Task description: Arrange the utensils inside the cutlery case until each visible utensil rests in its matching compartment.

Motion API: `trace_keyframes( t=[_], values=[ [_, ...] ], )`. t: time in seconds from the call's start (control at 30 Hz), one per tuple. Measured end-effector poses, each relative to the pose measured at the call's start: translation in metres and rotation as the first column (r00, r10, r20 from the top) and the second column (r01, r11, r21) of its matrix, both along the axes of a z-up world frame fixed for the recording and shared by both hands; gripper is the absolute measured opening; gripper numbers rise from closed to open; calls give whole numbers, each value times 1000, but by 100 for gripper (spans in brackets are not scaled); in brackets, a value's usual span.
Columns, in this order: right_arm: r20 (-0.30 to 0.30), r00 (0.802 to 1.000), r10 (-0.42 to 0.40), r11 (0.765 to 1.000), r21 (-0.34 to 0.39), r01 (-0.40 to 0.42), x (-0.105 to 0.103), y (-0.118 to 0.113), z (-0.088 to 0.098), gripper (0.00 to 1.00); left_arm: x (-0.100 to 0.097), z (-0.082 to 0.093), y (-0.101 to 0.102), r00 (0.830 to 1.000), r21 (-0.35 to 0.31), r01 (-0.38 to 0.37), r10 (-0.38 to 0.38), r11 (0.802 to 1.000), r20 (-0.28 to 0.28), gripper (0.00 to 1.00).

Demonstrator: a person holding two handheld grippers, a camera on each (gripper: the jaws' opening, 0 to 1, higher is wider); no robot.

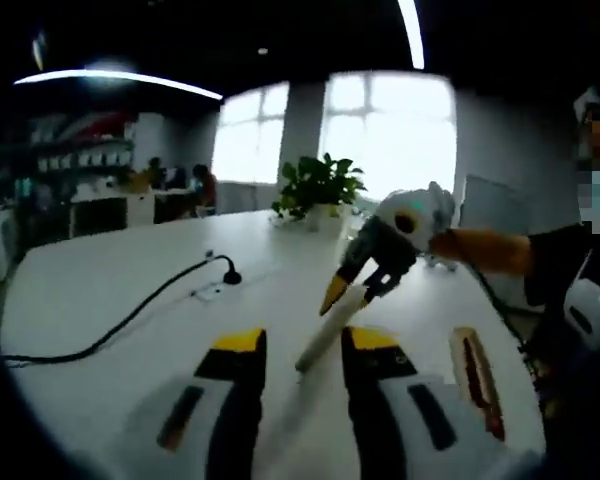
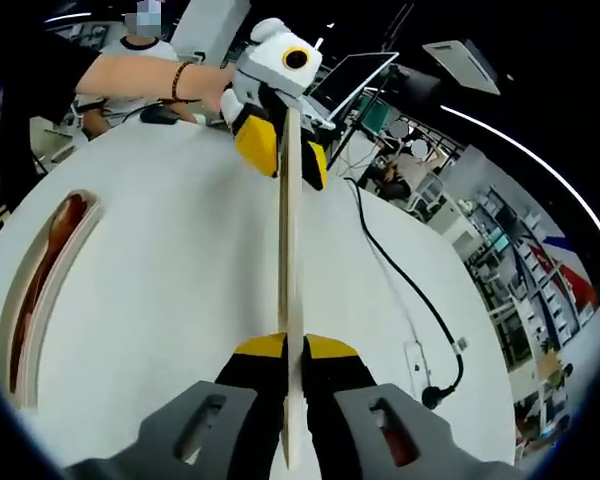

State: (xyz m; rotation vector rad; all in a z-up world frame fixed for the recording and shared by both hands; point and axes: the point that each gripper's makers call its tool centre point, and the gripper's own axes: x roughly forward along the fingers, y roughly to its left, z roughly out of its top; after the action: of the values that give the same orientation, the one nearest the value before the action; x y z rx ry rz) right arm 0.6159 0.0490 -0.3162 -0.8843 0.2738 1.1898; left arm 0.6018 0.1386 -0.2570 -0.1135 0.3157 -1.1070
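Note:
A long pale stick-like utensil hangs above the white table. My right gripper is shut on its near end. Its far end lies between the yellow-tipped jaws of my left gripper, which stand apart on either side of it. In the left gripper view the utensil slants up from the gap of my open left gripper to my right gripper. The oblong wooden cutlery case with a red-brown inside lies flat on the table to one side, seen again as the case.
A black cable with a plug runs across the table, also the cable. A potted plant stands at the far edge. A laptop sits behind the left gripper. A person's arm holds that gripper.

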Motion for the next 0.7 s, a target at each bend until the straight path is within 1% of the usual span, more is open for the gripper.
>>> trace_keyframes(
  t=[0.03, 0.07, 0.1, 0.13, 0.17, 0.2, 0.23, 0.27, 0.3, 0.33, 0.37, 0.4, 0.43, 0.47, 0.5, 0.53, 0.57, 0.6, 0.63, 0.67, 0.7],
  values=[
    [3, 1000, -3, 1000, 0, 3, -1, -1, 0, 3, 0, 3, 3, 999, -32, -9, 8, 999, -42, 48],
    [18, 1000, -9, 1000, 0, 9, -1, -2, 1, 3, -1, 7, 6, 990, -93, -42, 29, 995, -135, 60],
    [33, 999, -16, 1000, 0, 16, -1, -3, 2, 3, -8, 8, 0, 979, -134, -72, 44, 988, -201, 80],
    [67, 997, -31, 1000, -4, 31, 0, -4, 5, 3, -13, 13, -4, 956, -211, -103, 38, 972, -291, 94],
    [97, 994, -43, 999, -12, 44, 2, -6, 6, 3, -10, 18, -2, 944, -263, -119, 27, 957, -328, 96],
    [144, 988, -55, 998, -24, 59, 3, -8, 9, 3, -1, 19, 9, 935, -291, -132, 21, 948, -354, 95],
    [171, 983, -64, 997, -33, 70, 2, -9, 10, 3, 0, 19, 9, 933, -300, -140, 24, 944, -359, 99],
    [197, 978, -71, 996, -44, 81, 1, -11, 10, 3, 1, 18, 13, 929, -318, -167, 40, 933, -369, 99],
    [223, 972, -75, 995, -54, 89, 0, -12, 11, 3, -1, 17, 13, 921, -329, -174, 35, 928, -389, 100],
    [256, 963, -91, 992, -65, 111, -2, -15, 12, 3, -8, 13, 10, 907, -340, -182, 24, 923, -420, 100],
    [275, 956, -100, 990, -73, 124, -3, -17, 13, 3, -14, 10, 8, 894, -344, -185, 12, 920, -449, 100],
    [304, 944, -130, 982, -93, 165, -4, -22, 11, 3, -20, 5, 5, 868, -345, -195, -3, 918, -497, 100],
    [341, 932, -124, 978, -115, 173, -5, -24, 13, 3, -22, 0, 4, 850, -343, -202, -10, 917, -527, 100],
    [355, 925, -138, 980, -88, 180, -8, -22, 14, 3, -25, -3, 0, 827, -356, -217, -22, 909, -562, 100],
    [356, 923, -146, 979, -79, 186, -10, -23, 15, 3, -27, -3, -2, 811, -375, -222, -43, 900, -584, 98],
    [385, 910, -153, 976, -86, 200, -7, -25, 18, 3, -31, -2, -6, 776, -407, -238, -79, 882, -625, 95],
    [474, 870, -138, 968, -120, 219, -1, -30, 26, 3, -32, 1, -8, 746, -441, -260, -111, 859, -656, 85],
    [520, 844, -126, 961, -146, 234, -1, -33, 29, 3, -36, 6, -12, 698, -485, -288, -165, 826, -697, 75],
    [552, 825, -124, 958, -149, 244, -4, -34, 30, 3, -38, 5, -13, 687, -492, -289, -180, 822, -704, 67],
    [557, 821, -121, 960, -145, 240, -7, -33, 30, 3, -34, 1, -14, 692, -482, -316, -149, 817, -706, 61],
    [546, 829, -122, 962, -140, 234, -12, -33, 29, 3, -32, -3, -14, 718, -463, -317, -110, 828, -688, 61]
  ],
)
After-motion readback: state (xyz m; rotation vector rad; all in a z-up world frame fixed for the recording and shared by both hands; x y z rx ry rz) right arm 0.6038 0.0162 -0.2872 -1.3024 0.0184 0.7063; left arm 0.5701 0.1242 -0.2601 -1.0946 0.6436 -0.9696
